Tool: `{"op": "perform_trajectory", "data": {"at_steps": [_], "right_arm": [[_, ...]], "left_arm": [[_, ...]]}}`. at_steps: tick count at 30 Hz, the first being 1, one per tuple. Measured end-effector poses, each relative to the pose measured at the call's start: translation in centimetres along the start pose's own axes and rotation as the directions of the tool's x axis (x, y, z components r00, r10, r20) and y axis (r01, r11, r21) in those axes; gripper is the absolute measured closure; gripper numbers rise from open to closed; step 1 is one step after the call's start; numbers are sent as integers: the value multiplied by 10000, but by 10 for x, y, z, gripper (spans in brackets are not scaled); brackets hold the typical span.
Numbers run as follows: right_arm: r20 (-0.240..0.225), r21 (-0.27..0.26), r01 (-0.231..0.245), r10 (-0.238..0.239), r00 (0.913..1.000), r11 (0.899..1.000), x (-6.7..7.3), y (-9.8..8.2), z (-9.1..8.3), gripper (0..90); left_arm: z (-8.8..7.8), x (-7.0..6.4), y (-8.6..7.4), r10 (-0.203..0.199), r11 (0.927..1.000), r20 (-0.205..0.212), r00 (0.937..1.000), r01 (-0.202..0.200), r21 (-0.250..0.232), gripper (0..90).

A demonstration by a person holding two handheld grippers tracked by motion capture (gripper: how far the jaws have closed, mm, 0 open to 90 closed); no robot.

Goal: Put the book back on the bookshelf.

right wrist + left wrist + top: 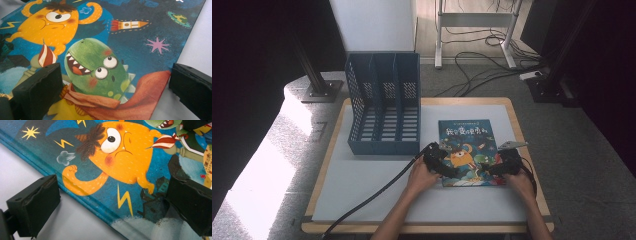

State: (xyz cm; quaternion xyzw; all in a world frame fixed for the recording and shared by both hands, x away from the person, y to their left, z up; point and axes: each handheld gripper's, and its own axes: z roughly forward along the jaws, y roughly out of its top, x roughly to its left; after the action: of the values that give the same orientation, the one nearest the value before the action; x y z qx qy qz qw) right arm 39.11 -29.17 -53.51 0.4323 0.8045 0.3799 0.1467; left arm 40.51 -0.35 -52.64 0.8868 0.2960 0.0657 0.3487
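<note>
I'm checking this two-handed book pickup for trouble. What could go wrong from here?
1. The book lies flat on the table; both grippers' open jaws straddle its side edges, so they may slide over the cover rather than grip.
2. The left gripper and right gripper sit near the bottom edge; a lift may sag.

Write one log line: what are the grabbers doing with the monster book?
left gripper: open, at book | right gripper: open, at book | file rack: empty

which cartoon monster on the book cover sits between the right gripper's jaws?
The green toothy monster in the red scarf; the orange one-eyed monster lies beyond the jaws.
</note>
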Motion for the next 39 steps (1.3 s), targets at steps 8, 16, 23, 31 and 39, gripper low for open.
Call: {"op": "perform_trajectory", "data": {"at_steps": [8,16,23,31,39], "right_arm": [[63,-18,-99,99,9999,9999,5,-4,-3,0],[24,-18,24,-24,10000,10000,15,-12,-11,0],[-14,-4,128,-128,9999,9999,25,-20,-19,0],[-144,7,328,-328,9994,9995,39,-33,-31,0],[-294,141,517,-512,9983,9986,54,-46,-46,0]], "left_arm": [[-2,-5,-6,-19,9997,59,10000,20,-240,0],[-8,-16,-13,31,9999,62,10000,-30,-115,0],[-14,-27,-20,68,10000,109,9999,-67,-17,0],[-25,-45,-35,201,9998,254,9995,-200,-23,0],[-37,-68,-51,339,9994,319,9989,-342,84,0]]}}
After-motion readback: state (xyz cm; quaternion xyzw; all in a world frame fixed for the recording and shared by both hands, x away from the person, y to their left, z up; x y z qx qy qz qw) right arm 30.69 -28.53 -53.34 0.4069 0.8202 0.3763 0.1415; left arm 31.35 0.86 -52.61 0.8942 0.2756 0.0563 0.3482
